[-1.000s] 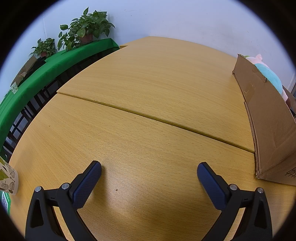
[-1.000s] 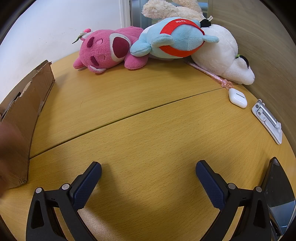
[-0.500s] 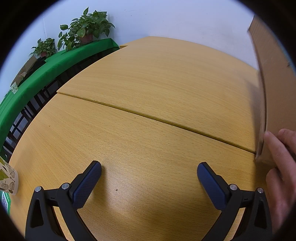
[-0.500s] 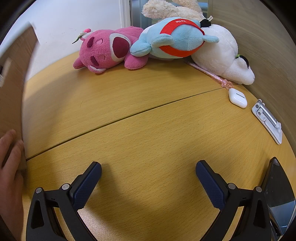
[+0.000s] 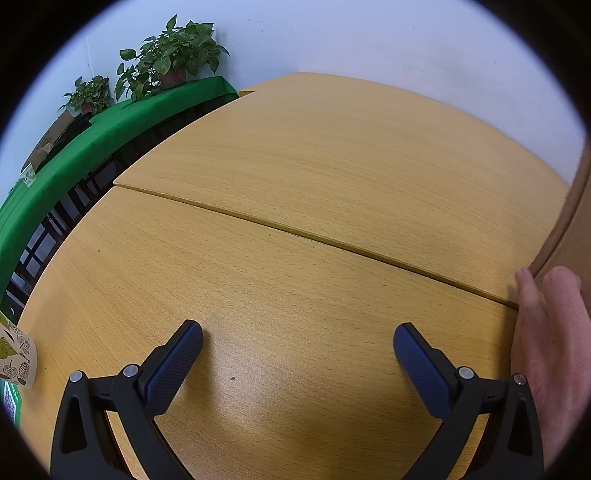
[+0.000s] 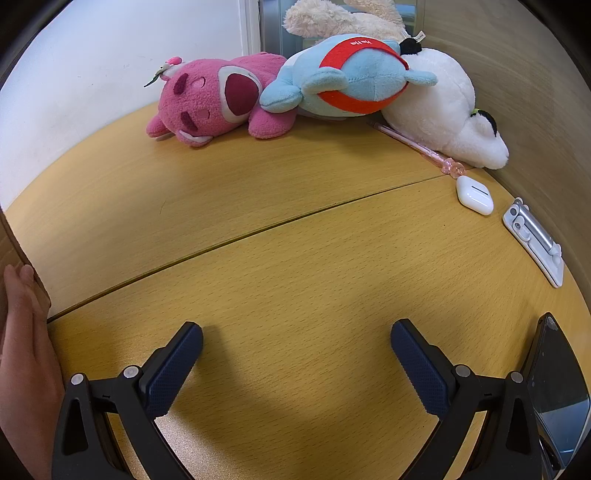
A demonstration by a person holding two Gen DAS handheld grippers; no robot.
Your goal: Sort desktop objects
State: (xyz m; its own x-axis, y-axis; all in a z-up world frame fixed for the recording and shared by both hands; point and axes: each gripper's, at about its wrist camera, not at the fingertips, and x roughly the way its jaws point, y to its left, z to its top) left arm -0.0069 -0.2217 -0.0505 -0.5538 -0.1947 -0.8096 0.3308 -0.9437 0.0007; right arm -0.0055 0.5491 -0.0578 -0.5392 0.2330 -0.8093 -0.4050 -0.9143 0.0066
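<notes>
Right wrist view: wide wooden desk (image 6: pixel 295 258) with a seam running across, bare between the fingers. Right gripper (image 6: pixel 295 343) low over the near half, fingers spread wide, nothing between them. At the far edge, well apart from the fingers, a heap of soft toys: white plush (image 6: pixel 443 107) to the right against the wall, blue plush with a red band (image 6: pixel 347 77) lying on it, pink plush (image 6: pixel 214 99) to the left, cream plush (image 6: pixel 332 18) behind. Dark phone (image 6: pixel 557 391) just beside the right finger, at the frame edge. White and silver stand (image 6: pixel 535 240) along the right wall, farther out. Pink pen (image 6: pixel 417 146) stretching from under the white plush toward a white earbud case (image 6: pixel 474 194), the pen's end just short of it. Bare hand (image 6: pixel 22 339) at the left edge, flat against a cardboard box (image 6: pixel 14 251).

Left wrist view: same desk (image 5: pixel 295 184), bare ahead. Left gripper (image 5: pixel 297 345) likewise spread wide and holding nothing. Green-covered ledge (image 5: pixel 92 133) beyond the left edge with potted plants (image 5: pixel 173 55). Cardboard box (image 5: pixel 576 221) at the right edge, the hand (image 5: pixel 550 332) pressed to its corner, just outside the right finger. Leaf-printed paper cup (image 5: pixel 16 358) at the far left, outside the left finger.
</notes>
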